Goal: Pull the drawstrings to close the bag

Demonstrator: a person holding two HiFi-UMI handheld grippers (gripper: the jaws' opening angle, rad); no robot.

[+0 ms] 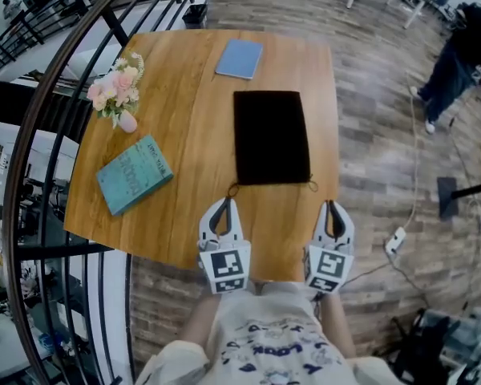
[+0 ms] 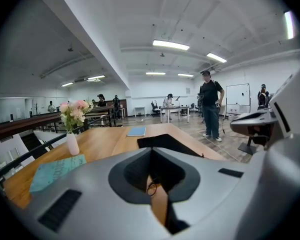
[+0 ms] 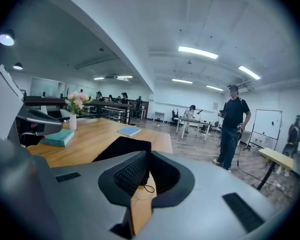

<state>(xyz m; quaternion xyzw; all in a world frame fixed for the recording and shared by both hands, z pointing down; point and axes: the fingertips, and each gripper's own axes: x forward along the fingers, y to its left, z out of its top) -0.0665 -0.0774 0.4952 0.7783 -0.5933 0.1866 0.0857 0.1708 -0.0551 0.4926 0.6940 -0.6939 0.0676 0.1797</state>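
Far left, a railing (image 1: 32,135) curves round the desk's (image 1: 184,119) left edge, so that side is tight. Flowers (image 1: 116,91) stand by the far left corner. A teal book (image 1: 134,174) lies askew near the left edge, nearer the near edge. Between book and bag is a broad strip of bare wood.

The left tool (image 1: 224,203) is over the near edge with its jaws closed together and nothing in them. Its tips are just short of the left cord (image 1: 234,189), which lies in a small loop on the wood. In the left gripper view that loop shows through the gap below the tips, untouched.

The bag (image 1: 271,135) is black and lies flat on the desk's right half. Its long sides run along the right edge and its mouth end faces the near edge, with a band of bare wood before it. A blue notebook (image 1: 240,58) lies well beyond it by the far edge.

The right cord (image 1: 313,185) trails off the bag's near right corner. The right tool (image 1: 332,204) is at the near right corner of the desk, jaws closed and empty, just short of that cord. Only a thin margin of wood runs between bag and right edge.

Beyond the right edge the floor carries a cable and a power strip (image 1: 395,240). A person (image 1: 457,62) stands well off at far right.
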